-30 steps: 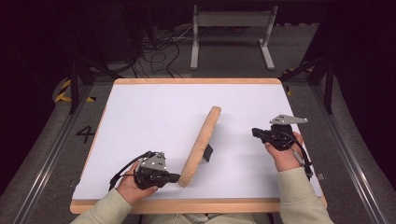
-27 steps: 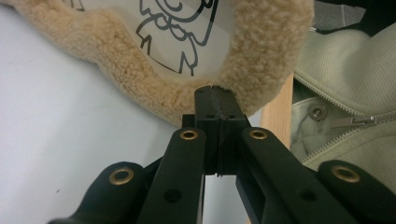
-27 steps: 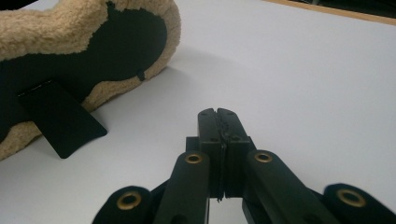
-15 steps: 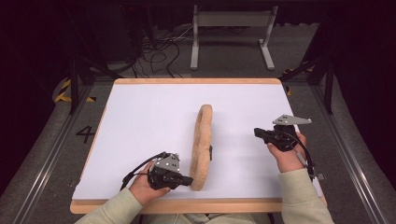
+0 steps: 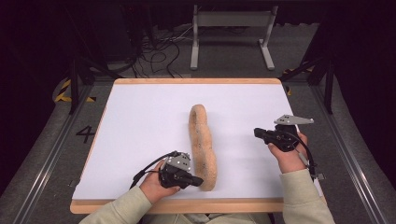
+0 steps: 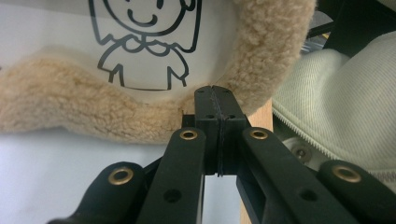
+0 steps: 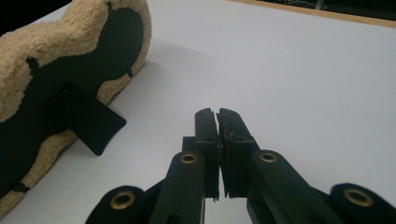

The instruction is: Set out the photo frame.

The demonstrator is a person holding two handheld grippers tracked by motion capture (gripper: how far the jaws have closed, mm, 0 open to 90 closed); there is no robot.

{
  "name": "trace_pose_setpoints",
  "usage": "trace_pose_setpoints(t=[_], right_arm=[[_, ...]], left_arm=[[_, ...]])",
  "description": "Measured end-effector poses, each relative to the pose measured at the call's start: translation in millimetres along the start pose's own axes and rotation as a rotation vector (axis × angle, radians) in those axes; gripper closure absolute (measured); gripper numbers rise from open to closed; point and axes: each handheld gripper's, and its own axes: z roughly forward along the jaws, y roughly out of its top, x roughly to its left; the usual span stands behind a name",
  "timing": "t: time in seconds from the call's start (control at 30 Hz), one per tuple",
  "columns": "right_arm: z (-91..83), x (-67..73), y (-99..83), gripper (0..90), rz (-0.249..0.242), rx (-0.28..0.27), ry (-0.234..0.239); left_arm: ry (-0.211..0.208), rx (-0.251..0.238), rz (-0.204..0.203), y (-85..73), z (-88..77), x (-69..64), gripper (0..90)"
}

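Note:
A tan fleece-rimmed picture frame stands on edge in the middle of the white table, running from far to near. In the left gripper view its front carries a line drawing of a cartoon figure. My left gripper is shut, and its tips rest against the fleece rim at the frame's near end. My right gripper hovers to the right, well apart from the frame. Its jaws show a hairline slit and nothing between them. It faces the frame's black back and prop leg.
The table's wooden front edge lies just behind my left hand. Open white surface spreads to the left and right of the frame. A grey metal stand and cables lie on the floor beyond the table.
My left gripper has moved right along the front edge, up to the frame's near end. The frame has swung from a diagonal line to nearly straight front to back. The right gripper stayed put.

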Motion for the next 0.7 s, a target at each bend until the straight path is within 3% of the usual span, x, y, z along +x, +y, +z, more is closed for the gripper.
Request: trace_pose_setpoints(t=[0.27, 0.4, 0.57, 0.7], right_arm=[[-0.8, 2.4, 1.7, 86.6, -0.012, 0.004, 0.007], [-1.4, 6.0, 5.0, 83.9, 0.004, 0.027, 0.040], [0.0, 19.8, 14.9, 69.7, 0.052, 0.039, 0.096], [0.0, 36.5, 26.2, 56.8, 0.056, 0.028, 0.119]], left_arm=[[-0.007, -0.003, 0.004, 8.0, 9.7, -0.4, 89.9], [-0.001, 0.001, -0.012, 6.8, 6.6, 0.5, 88.1], [0.055, -0.026, -0.037, 0.6, -11.6, 3.0, 82.2], [0.111, -0.058, -0.050, -3.6, -26.0, 8.0, 78.1]])
